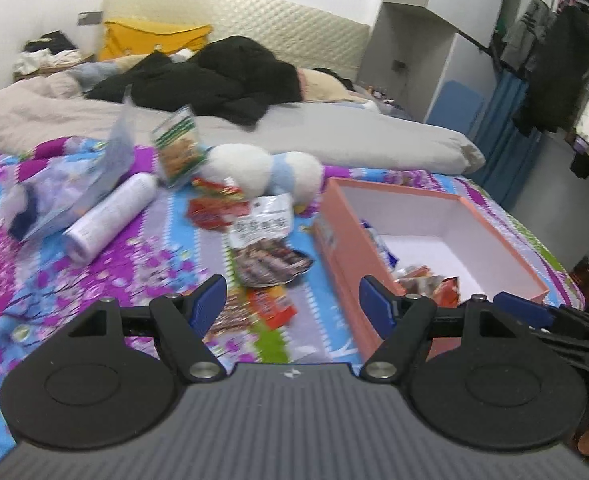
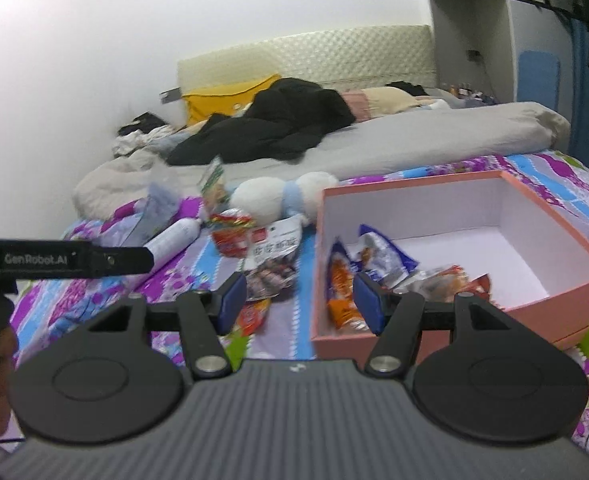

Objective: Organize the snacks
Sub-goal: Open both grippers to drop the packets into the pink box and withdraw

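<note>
A pink box point(image 1: 346, 256) point(image 2: 542, 312) with a white inside lies open on the flowered bedspread and holds several snack packets point(image 2: 378, 256). Loose snacks lie left of it: a dark meat packet point(image 1: 270, 264) point(image 2: 272, 268), a red packet point(image 1: 216, 206) point(image 2: 230, 234), an orange packet point(image 1: 272, 304) and a green-and-white bag point(image 1: 178, 146). My left gripper point(image 1: 294, 304) is open and empty above the orange packet. My right gripper point(image 2: 298, 300) is open and empty over the box's near left wall.
A white plush toy point(image 1: 266, 170) point(image 2: 278, 200) lies behind the snacks. A white bottle point(image 1: 110, 216) and a clear plastic bag point(image 1: 70, 188) lie at the left. Black clothes point(image 1: 222, 76) and a grey duvet point(image 1: 354, 136) cover the far bed. The left gripper's body point(image 2: 62, 260) shows in the right wrist view.
</note>
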Motion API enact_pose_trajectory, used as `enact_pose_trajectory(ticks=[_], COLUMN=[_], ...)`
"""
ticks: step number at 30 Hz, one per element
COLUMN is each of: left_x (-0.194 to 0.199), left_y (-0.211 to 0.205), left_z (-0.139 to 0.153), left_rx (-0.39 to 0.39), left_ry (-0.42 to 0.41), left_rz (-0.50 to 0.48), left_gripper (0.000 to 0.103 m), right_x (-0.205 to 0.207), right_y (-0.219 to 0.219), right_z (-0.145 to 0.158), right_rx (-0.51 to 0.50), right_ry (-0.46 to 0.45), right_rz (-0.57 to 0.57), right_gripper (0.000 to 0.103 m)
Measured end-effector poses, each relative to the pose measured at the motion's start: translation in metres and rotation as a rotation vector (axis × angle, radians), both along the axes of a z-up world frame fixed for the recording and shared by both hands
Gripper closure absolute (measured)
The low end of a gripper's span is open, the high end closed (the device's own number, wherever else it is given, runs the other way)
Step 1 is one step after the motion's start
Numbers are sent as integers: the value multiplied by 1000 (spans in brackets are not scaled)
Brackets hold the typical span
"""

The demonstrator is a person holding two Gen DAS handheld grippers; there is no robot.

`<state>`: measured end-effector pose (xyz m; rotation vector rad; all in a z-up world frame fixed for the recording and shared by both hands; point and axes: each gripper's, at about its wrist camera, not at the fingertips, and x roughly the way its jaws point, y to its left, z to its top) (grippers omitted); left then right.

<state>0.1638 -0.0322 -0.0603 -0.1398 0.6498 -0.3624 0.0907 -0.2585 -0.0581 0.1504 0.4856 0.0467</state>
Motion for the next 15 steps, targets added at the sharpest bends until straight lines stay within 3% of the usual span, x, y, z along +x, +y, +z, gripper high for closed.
enact_pose_trajectory(ticks=[15], left_x=[-38], left_y=[77], left_z=[-32], left_rx=[-58], left_ry=[54], left_rz=[72], left_gripper=[26], right_x=[-29], right_y=[71], right_z=[-25], right_rx=[-37], right_ry=[31], right_rz=[112], right_gripper=[41])
